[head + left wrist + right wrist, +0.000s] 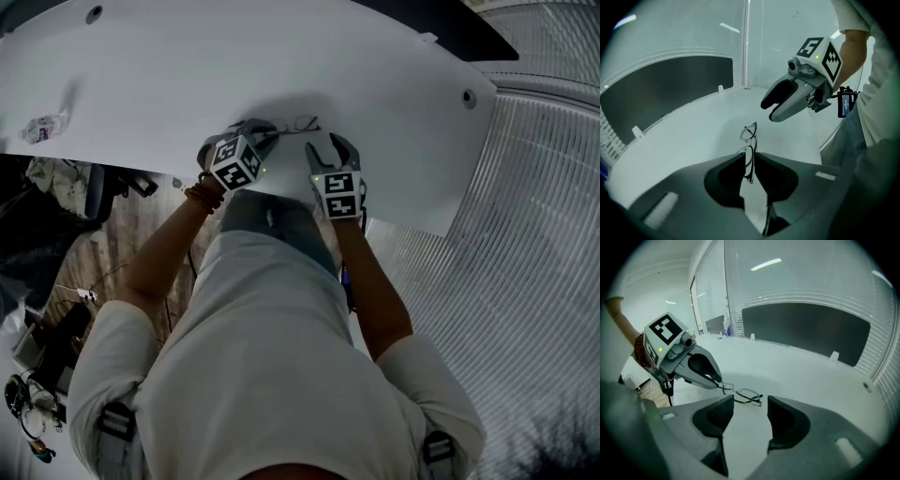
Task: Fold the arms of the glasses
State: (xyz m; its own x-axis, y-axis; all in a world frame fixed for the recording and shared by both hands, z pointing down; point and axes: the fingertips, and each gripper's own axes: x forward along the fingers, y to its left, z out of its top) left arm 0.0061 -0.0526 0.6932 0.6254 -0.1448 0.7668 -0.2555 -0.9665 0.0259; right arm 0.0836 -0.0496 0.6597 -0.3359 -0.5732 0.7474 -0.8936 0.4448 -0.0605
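Note:
Thin-framed glasses (302, 124) lie on the white table (141, 84), just in front of both grippers. In the left gripper view the glasses (749, 140) run edge-on, and their near end sits in the narrow gap of my left gripper (749, 161). The pads do not visibly press on the frame. The right gripper view shows the left gripper (717, 383) with its tips at one end of the glasses (747, 396). My right gripper (750, 401) stands wide open a little short of the glasses, with nothing between its fingers. It hangs above the table (768, 110) in the left gripper view.
A crumpled wrapper (42, 127) lies at the table's far left. A dark panel (670, 89) stands along the table's far side. The table's near edge (403, 220) runs just behind the grippers, against the person's body. Clutter covers the floor (56, 328) at lower left.

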